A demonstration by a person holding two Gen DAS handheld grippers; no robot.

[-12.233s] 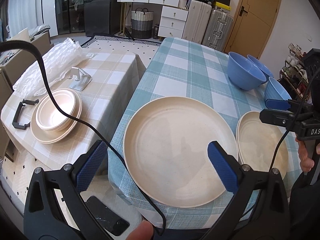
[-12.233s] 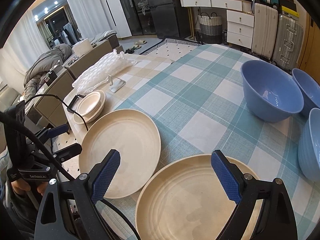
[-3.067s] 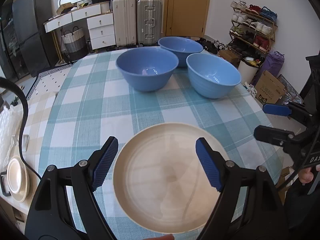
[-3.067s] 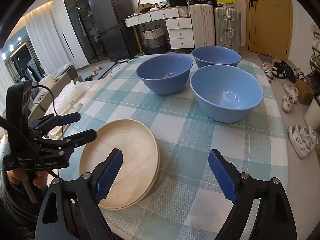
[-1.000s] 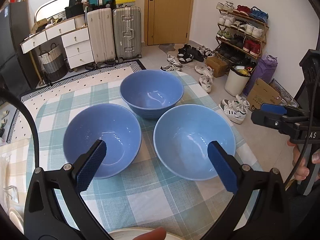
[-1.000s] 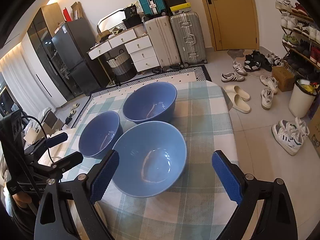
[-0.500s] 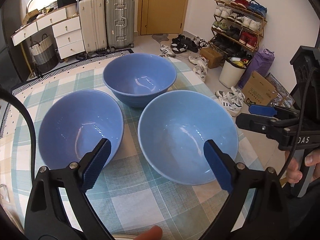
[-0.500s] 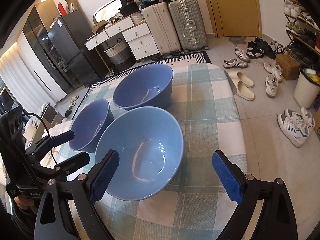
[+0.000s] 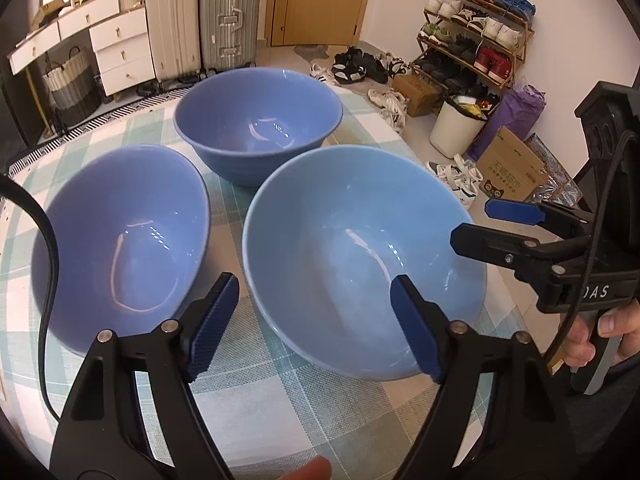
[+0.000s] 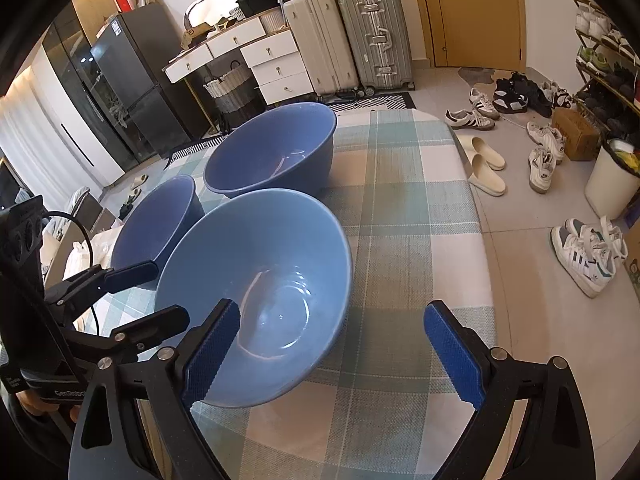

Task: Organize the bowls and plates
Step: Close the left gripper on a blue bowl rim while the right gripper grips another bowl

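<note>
Three blue bowls sit upright on a checked tablecloth (image 9: 280, 408), clustered near the table's far end. The light blue bowl (image 9: 360, 256) is nearest both cameras. A darker bowl (image 9: 120, 248) stands just beside it on the left, and another dark bowl (image 9: 258, 128) stands behind the pair; whether the rims touch cannot be told.

Left gripper (image 9: 316, 320): fingers apart, nothing between the pads. In the left wrist view the near rim of the light blue bowl lies between them, the right finger overlapping the bowl's inside, the left finger over the gap between the two front bowls. Contact with the rim is not clear.

Right gripper (image 10: 332, 354): fingers wide apart, holding nothing. Its left finger overlaps the light blue bowl's (image 10: 256, 300) near rim; its right finger hangs over bare cloth.

Each gripper shows in the other's view, at the bowl's opposite sides.

Beyond the table: suitcases (image 10: 348, 36), white drawers (image 9: 116, 40), a shoe rack (image 9: 476, 28), and loose shoes (image 10: 540, 152) on the floor.
</note>
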